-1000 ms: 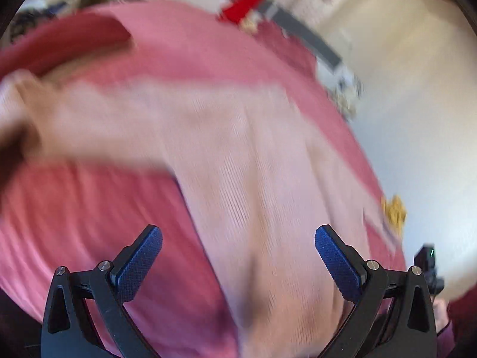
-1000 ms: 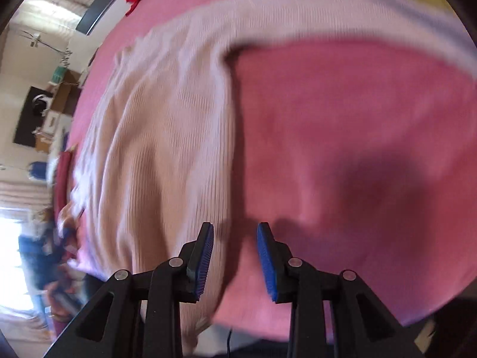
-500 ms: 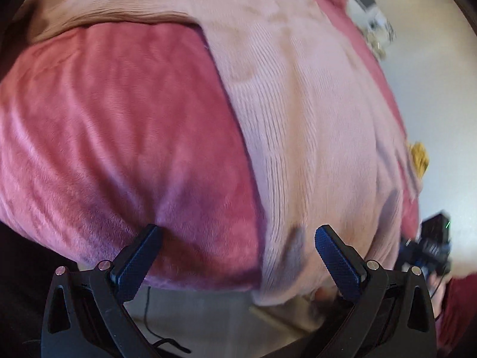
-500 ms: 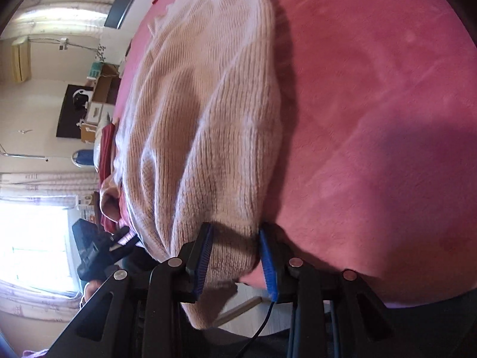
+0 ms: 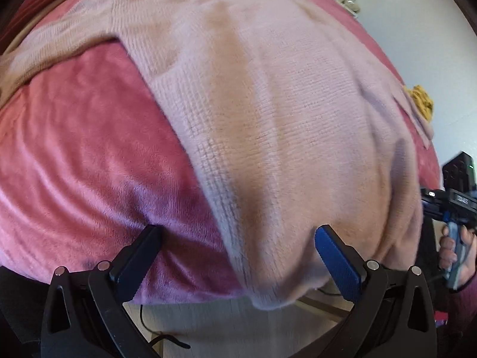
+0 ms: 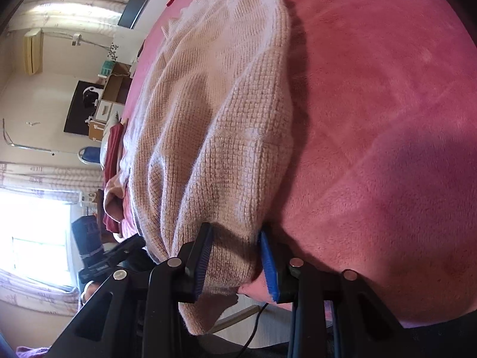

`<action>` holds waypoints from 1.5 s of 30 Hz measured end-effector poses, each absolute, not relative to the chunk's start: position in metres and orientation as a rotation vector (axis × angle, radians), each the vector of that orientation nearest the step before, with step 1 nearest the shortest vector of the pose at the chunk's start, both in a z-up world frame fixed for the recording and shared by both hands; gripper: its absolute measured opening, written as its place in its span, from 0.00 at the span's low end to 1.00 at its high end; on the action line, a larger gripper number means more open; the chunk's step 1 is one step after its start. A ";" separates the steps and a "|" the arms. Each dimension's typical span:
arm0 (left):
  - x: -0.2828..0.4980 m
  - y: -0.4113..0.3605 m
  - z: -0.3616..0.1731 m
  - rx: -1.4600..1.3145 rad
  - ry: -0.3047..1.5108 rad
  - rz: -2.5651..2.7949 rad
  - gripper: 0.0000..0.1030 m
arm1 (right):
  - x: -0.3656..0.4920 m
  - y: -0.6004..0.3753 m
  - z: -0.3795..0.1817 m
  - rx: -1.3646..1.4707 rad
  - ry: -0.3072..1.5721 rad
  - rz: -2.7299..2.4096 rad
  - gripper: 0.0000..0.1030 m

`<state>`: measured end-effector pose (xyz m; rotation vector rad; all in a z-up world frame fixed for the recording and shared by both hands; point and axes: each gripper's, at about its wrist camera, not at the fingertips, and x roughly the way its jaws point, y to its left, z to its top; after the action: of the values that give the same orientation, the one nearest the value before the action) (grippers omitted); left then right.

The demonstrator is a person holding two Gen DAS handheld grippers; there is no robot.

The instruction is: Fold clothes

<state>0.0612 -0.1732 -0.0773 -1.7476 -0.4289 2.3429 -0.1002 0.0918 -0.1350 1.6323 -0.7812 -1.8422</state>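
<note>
A pale pink knitted sweater (image 5: 268,113) lies spread over a bed covered by a pink blanket (image 5: 77,161), its hem hanging over the bed's near edge. The left tool (image 5: 238,256) has its fingers wide apart, straddling the sweater's side edge at the hem. The right tool (image 6: 235,264) is clamped on the bunched hem corner, with blanket just beside its outer finger (image 6: 268,265).
</note>
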 end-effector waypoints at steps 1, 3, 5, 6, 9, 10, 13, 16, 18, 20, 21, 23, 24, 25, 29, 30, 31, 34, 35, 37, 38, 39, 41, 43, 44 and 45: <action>0.061 -0.172 -0.077 -1.746 -0.416 2.344 1.00 | -0.099 0.096 -0.135 1.630 -0.791 -1.841 0.31; 0.063 -0.170 -0.075 -1.736 -0.394 2.336 0.99 | -0.096 0.103 -0.135 1.625 -0.810 -1.840 0.31; 0.064 -0.170 -0.072 -1.723 -0.381 2.338 0.92 | -0.099 0.101 -0.133 1.629 -0.797 -1.846 0.31; 0.066 -0.173 -0.070 -1.719 -0.377 2.350 0.78 | -0.100 0.100 -0.132 1.631 -0.789 -1.849 0.31; 0.068 -0.183 -0.068 -1.690 -0.437 2.342 0.39 | -0.102 0.097 -0.133 1.625 -0.802 -1.831 0.33; 0.068 -0.187 -0.069 -1.680 -0.467 2.320 0.39 | -0.102 0.096 -0.134 1.625 -0.812 -1.823 0.34; 0.067 -0.186 -0.069 -1.676 -0.427 2.309 0.39 | -0.104 0.092 -0.138 1.625 -0.841 -1.798 0.34; 0.068 -0.189 -0.065 -1.659 -0.407 2.284 0.25 | -0.105 0.088 -0.141 1.624 -0.870 -1.774 0.08; 0.069 -0.193 -0.062 -1.646 -0.397 2.266 0.15 | -0.104 0.088 -0.133 1.611 -0.872 -1.765 0.05; 0.071 -0.205 -0.057 -1.634 -0.413 2.240 0.10 | -0.101 0.100 -0.113 1.618 -0.802 -1.825 0.05; 0.072 -0.212 -0.054 -1.628 -0.425 2.226 0.09 | -0.099 0.110 -0.098 1.600 -0.762 -1.876 0.05; 0.075 -0.234 -0.046 -1.621 -0.449 2.239 0.09 | -0.097 0.144 -0.069 1.578 -0.693 -2.008 0.05; 0.075 -0.245 -0.043 -1.619 -0.472 2.248 0.09 | -0.096 0.162 -0.054 1.565 -0.657 -2.074 0.05; 0.074 -0.256 -0.042 -1.616 -0.500 2.256 0.09 | -0.098 0.182 -0.043 1.565 -0.633 -2.143 0.04; 0.081 -0.292 -0.026 -1.620 -0.578 2.272 0.09 | -0.105 0.240 -0.053 1.686 -0.642 -2.211 0.05; 0.084 -0.292 -0.031 -1.648 -0.593 2.239 0.09 | -0.110 0.242 -0.070 1.729 -0.679 -2.173 0.06; 0.087 -0.290 -0.038 -1.682 -0.609 2.191 0.09 | -0.111 0.241 -0.081 1.746 -0.698 -2.156 0.07; 0.094 -0.280 -0.044 -1.692 -0.613 2.123 0.13 | -0.112 0.240 -0.096 1.747 -0.728 -2.139 0.16; 0.096 -0.279 -0.042 -1.673 -0.606 2.134 0.14 | -0.112 0.236 -0.090 1.711 -0.702 -2.152 0.27; 0.105 -0.283 -0.048 -1.660 -0.641 2.152 0.31 | -0.112 0.229 -0.078 1.637 -0.597 -2.180 0.27; 0.101 -0.278 -0.056 -1.666 -0.679 2.150 0.38 | -0.114 0.226 -0.075 1.617 -0.548 -2.188 0.28; 0.097 -0.276 -0.063 -1.675 -0.734 2.142 0.47 | -0.115 0.223 -0.073 1.597 -0.499 -2.195 0.28; 0.092 -0.276 -0.066 -1.657 -0.881 2.117 0.56 | -0.126 0.221 -0.087 1.624 -0.542 -2.143 0.30; 0.089 -0.275 -0.068 -1.617 -0.959 2.111 0.78 | -0.134 0.218 -0.103 1.641 -0.626 -2.080 0.30; 0.078 -0.265 -0.068 -1.607 -0.956 2.109 0.83 | -0.134 0.210 -0.111 1.625 -0.683 -2.033 0.31; 0.061 -0.248 -0.069 -1.611 -0.934 2.114 0.83 | -0.133 0.201 -0.114 1.637 -0.682 -1.997 0.31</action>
<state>0.0612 -0.2482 -0.0686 -1.6105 -0.9341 2.1135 -0.1327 0.2006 -0.1145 1.6367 -0.6822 -1.9968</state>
